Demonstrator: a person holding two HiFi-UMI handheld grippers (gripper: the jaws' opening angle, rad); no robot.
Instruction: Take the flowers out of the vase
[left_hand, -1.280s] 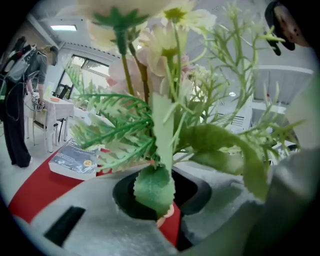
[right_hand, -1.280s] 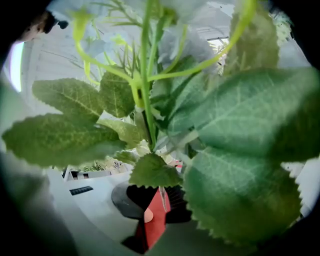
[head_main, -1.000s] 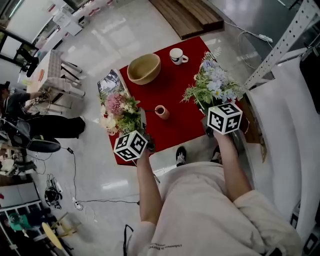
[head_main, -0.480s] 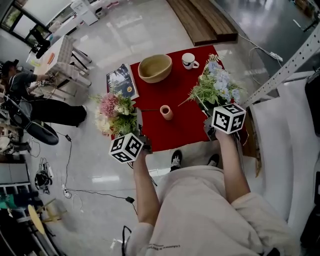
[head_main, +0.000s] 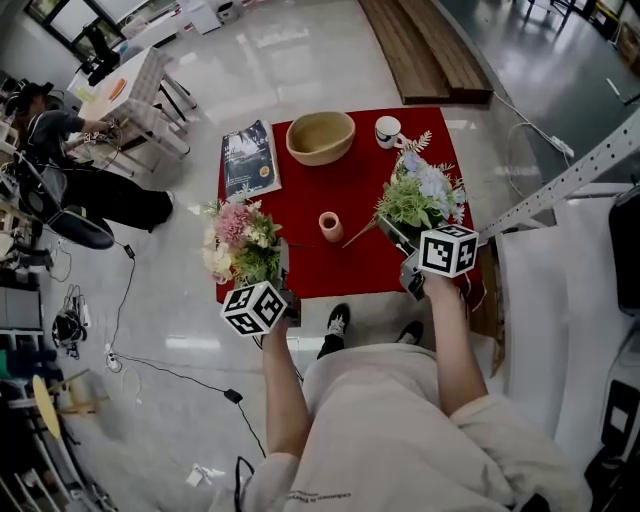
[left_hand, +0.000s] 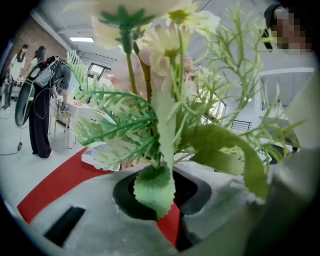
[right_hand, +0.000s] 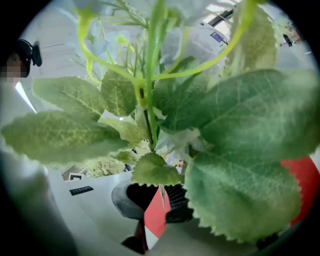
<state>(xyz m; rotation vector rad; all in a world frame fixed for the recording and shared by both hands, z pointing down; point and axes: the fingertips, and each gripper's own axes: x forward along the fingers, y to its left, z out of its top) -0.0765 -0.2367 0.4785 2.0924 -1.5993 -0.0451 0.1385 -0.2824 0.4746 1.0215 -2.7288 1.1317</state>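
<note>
A small pink vase (head_main: 330, 226) stands empty in the middle of the red cloth (head_main: 360, 270). My left gripper (head_main: 281, 268) is shut on the stems of a pink and cream bouquet (head_main: 238, 240), held over the cloth's left edge. In the left gripper view the bouquet (left_hand: 160, 100) rises from between the jaws of the left gripper (left_hand: 167, 200). My right gripper (head_main: 398, 238) is shut on a blue and white bouquet (head_main: 421, 193), right of the vase. In the right gripper view its broad leaves (right_hand: 240, 150) hide most of the right gripper (right_hand: 157, 207).
On the cloth's far side stand a wooden bowl (head_main: 320, 137) and a white cup (head_main: 387, 130); a book (head_main: 250, 160) lies at the far left corner. People (head_main: 60, 150) stand near a chair (head_main: 150, 90) at the left. White sheeting (head_main: 560, 300) hangs at the right.
Both hands have shifted a little with their bouquets still gripped. The right bouquet has turned and come nearer the vase and the cloth's front edge. The head view has also shifted.
</note>
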